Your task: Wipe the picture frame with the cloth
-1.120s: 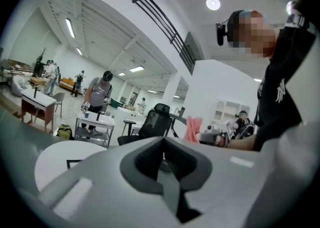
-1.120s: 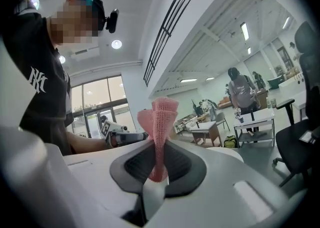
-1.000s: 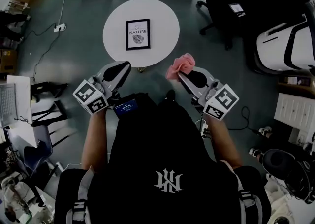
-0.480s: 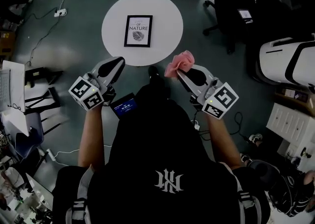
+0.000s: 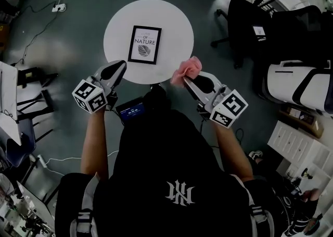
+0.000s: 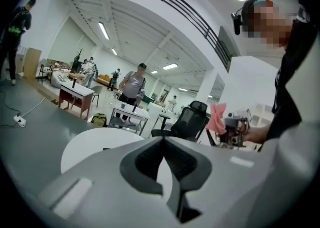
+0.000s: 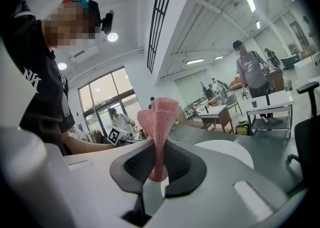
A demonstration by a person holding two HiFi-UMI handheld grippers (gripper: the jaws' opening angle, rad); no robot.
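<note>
We are stepping closer to the table (image 5: 177, 22). Our right gripper (image 5: 185, 77) is pinching the cloth (image 5: 187, 68), the left gripper (image 5: 119, 66) is closed and empty, and the frame (image 5: 144, 45) is lying ahead-left of the cloth, nearer the left gripper.

Black shirt (image 5: 171, 152), white back emblem (image 5: 179, 191)

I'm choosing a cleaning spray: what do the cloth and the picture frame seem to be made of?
The cloth looks like soft pink knitted fabric, matte: its open mesh texture shows. The picture frame has a thin black border, seemingly matte; wood or plastic cannot be told.
</note>
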